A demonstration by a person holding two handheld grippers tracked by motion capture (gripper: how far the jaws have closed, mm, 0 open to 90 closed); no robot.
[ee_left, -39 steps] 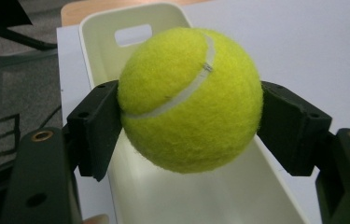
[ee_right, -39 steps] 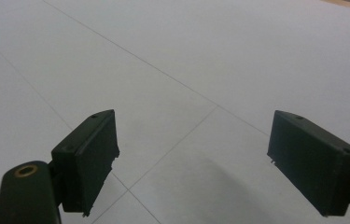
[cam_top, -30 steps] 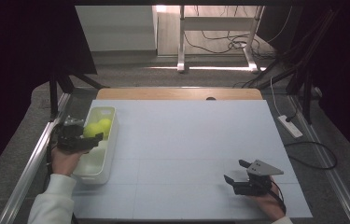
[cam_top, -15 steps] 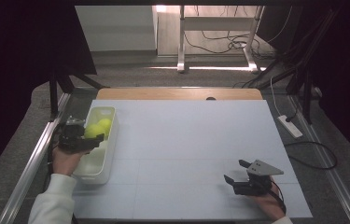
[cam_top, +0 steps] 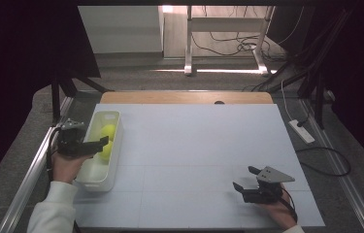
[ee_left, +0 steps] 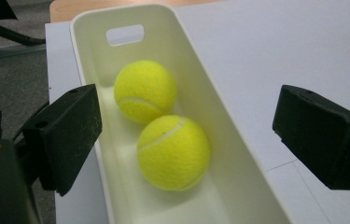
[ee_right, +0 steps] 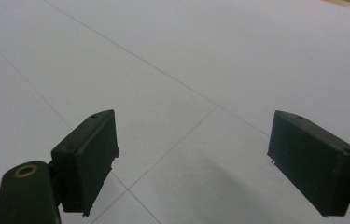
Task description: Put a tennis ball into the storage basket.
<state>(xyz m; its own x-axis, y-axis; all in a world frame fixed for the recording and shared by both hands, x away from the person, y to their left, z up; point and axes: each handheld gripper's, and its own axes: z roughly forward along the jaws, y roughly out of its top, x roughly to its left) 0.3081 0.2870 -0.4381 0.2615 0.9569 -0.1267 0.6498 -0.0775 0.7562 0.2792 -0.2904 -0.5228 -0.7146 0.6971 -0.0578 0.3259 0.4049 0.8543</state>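
My left tongs (ee_left: 186, 140) hang spread wide over the near end of the white bin (ee_left: 219, 107), gripping nothing; two tennis balls touch each other inside it, the nearer ball (ee_left: 173, 152) just ahead between the jaws and the farther ball (ee_left: 145, 90) behind it. My right tongs (ee_right: 191, 163) are also wide apart and empty, low over the bare white desk (ee_right: 200, 60), well apart from the bin.

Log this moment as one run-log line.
left hand-held gripper: open, over bin | two tennis balls in bin, touching, ungripped | right hand-held gripper: open, over bare table
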